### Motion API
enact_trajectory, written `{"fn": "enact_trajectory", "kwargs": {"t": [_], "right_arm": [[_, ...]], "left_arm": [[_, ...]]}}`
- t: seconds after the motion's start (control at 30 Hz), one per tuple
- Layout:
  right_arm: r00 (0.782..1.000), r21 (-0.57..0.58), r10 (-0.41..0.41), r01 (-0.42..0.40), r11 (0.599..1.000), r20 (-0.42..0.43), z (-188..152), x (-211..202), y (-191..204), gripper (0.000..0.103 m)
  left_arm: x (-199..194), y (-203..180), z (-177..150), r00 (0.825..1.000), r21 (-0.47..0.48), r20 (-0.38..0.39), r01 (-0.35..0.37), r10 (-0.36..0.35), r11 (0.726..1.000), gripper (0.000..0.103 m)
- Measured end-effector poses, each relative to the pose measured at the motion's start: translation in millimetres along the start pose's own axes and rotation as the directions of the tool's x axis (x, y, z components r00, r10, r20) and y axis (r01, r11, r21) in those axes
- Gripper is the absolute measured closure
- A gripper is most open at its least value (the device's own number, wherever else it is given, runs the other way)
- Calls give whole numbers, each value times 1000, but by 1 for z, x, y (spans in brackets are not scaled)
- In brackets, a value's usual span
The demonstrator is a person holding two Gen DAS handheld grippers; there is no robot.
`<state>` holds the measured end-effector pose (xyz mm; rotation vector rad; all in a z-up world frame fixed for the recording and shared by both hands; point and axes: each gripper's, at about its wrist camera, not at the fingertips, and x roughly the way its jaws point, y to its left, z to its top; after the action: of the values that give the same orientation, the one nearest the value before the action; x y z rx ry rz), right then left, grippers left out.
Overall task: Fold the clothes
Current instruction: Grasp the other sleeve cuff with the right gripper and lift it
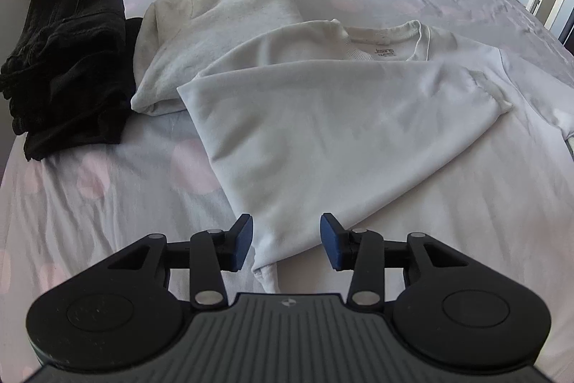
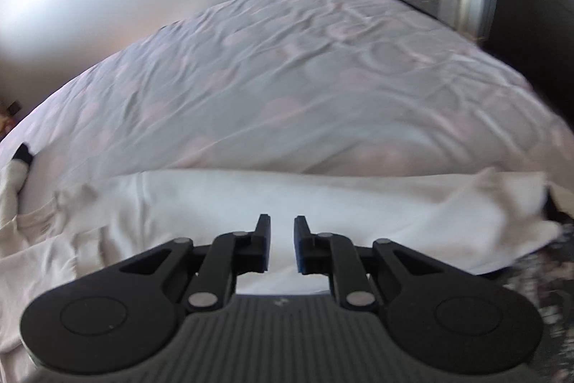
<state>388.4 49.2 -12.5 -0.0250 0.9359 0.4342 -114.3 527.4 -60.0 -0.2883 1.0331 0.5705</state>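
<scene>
Handling a white t-shirt (image 1: 323, 117), partly folded, lying on the bed (image 1: 107, 203) with its collar (image 1: 384, 38) toward the far side and one side already laid diagonally across the body. Fabric reads as thin cotton: light, limp, no stiffness, likely to sag and crease wherever it is not supported. Judged not slippery against the wrinkled sheet; dragging would probably bunch both.

Left gripper (image 1: 287, 241): fingers (image 1: 242, 241) stand moderately apart, nothing between them, poised over the near corner of the shirt, where the hem runs to a point. Right gripper (image 2: 281, 244): fingers (image 2: 263, 244) nearly together with a narrow gap, nothing pinched, hovering above the white cloth; this view is motion-blurred.

Best hold, in my judgement: pinch at hem or seam edges, where the doubled cloth gives the pads something to bite, one gripper per corner so the panel hangs flat.

Neighbours: a second pale garment (image 1: 201, 38) just beside the shirt on the left, slightly under its edge; a pile of dark clothes (image 1: 68, 67) beyond that, near the bed's left edge. Far and right parts of the bed lie open, giving room for sweeping a fold. The shirt's right side runs near the bed's edge in the right wrist view.
</scene>
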Motion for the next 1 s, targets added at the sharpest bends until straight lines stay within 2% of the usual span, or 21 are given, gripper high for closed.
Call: {"fn": "enact_trajectory", "kwargs": {"t": [0.13, 0.2, 0.27, 0.3, 0.43, 0.6, 0.7, 0.73, 0.87, 1.0], "right_arm": [[989, 101, -150, 149, 984, 8, 17, -22, -85, 86], [980, 143, -201, 199, 970, 0, 20, -26, -120, 84], [972, 169, -234, 231, 958, -3, 20, -26, -144, 76], [970, 176, -245, 241, 954, -4, 19, -25, -155, 67], [970, 255, -241, 241, 936, -33, 10, -20, -182, 64], [980, 319, -190, 201, 926, -66, -1, -9, -190, 64], [985, 364, -150, 169, 916, -79, -6, 0, -190, 85], [986, 368, -153, 167, 915, -67, -6, 0, -189, 89], [985, 333, -166, 146, 932, 34, 8, -21, -171, 92], [984, 279, -104, 59, 959, 148, 40, -62, -135, 92]], "left_arm": [[0, -21, 7, 1000, 32, -4, -1, 1, 999, 54], [0, -33, 11, 1000, 52, -9, 3, -3, 999, 54], [1, -45, 14, 1000, 76, -14, 3, -2, 997, 54], [1, -51, 16, 1000, 88, -16, 1, 0, 996, 54], [-1, -68, 24, 1000, 120, -19, 1, 1, 993, 54], [1, -84, 34, 1000, 139, -20, -13, 16, 990, 54], [-3, -90, 40, 1000, 136, -7, -10, 11, 991, 54], [-5, -92, 41, 1000, 137, 0, -7, 7, 991, 54], [-14, -95, 42, 1000, 150, 18, -6, 3, 989, 54], [-21, -87, 41, 999, 116, 31, -13, 10, 993, 54]]}}
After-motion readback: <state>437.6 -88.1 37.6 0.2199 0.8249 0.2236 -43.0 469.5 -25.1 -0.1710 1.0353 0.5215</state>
